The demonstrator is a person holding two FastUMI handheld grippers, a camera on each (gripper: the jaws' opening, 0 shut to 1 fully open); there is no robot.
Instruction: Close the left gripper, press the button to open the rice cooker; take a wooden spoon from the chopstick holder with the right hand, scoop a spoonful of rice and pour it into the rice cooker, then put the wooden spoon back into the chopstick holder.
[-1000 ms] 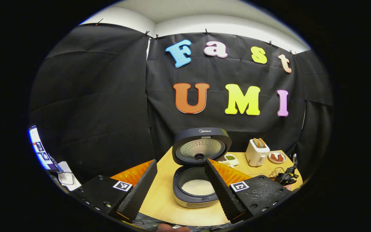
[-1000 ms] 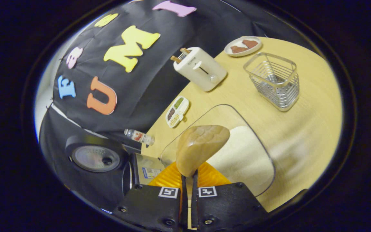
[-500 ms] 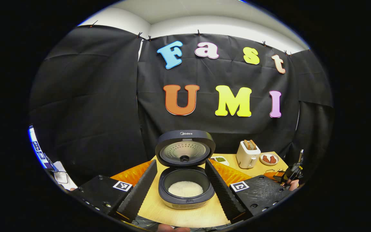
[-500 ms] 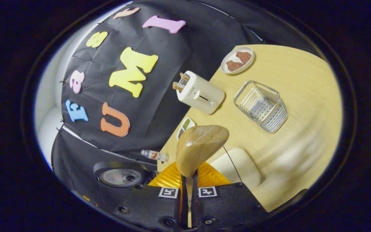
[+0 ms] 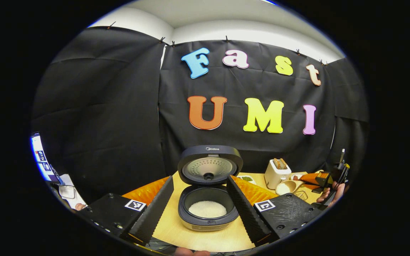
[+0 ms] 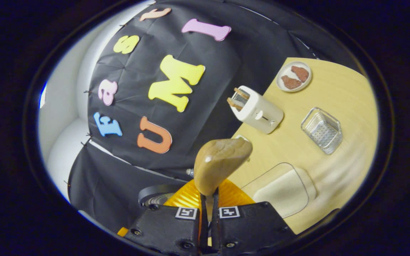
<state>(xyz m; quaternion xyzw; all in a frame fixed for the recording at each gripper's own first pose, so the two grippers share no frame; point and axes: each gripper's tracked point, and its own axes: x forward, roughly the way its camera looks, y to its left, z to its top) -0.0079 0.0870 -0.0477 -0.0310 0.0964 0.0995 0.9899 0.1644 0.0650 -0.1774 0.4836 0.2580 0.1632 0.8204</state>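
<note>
Above the table, the right claw clamps a glossy, tan-grained wooden spoon.

Left tool gapes wide before the rice cooker (lid up, rice inside).

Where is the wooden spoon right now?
The wooden spoon is clamped in the right gripper, bowl up in the right gripper view; in the left gripper view it hangs loaded with rice beside the toaster, right of the open rice cooker.
</note>
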